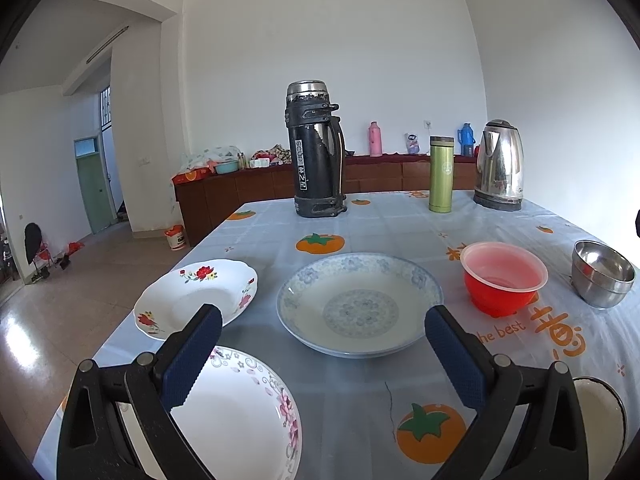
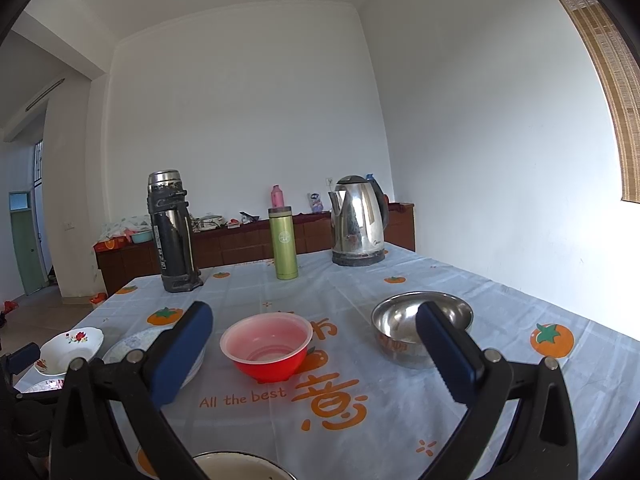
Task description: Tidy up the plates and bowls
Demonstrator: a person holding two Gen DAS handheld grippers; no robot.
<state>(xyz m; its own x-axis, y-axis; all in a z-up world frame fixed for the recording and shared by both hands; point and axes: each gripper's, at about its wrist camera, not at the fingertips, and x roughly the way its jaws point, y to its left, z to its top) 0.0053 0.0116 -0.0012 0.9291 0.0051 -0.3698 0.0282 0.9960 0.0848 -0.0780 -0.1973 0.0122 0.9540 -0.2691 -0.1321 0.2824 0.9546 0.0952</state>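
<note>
Plates and bowls sat spread across the persimmon-print tablecloth (image 1: 400, 220): a blue-patterned plate (image 1: 360, 304) mid-table, a red plastic bowl (image 2: 267, 346) beside it, a steel bowl (image 2: 420, 334) further right. Both the left gripper (image 1: 323, 334) and the right gripper (image 2: 314, 334) hovered above, fingers spread wide, holding nothing.
</note>
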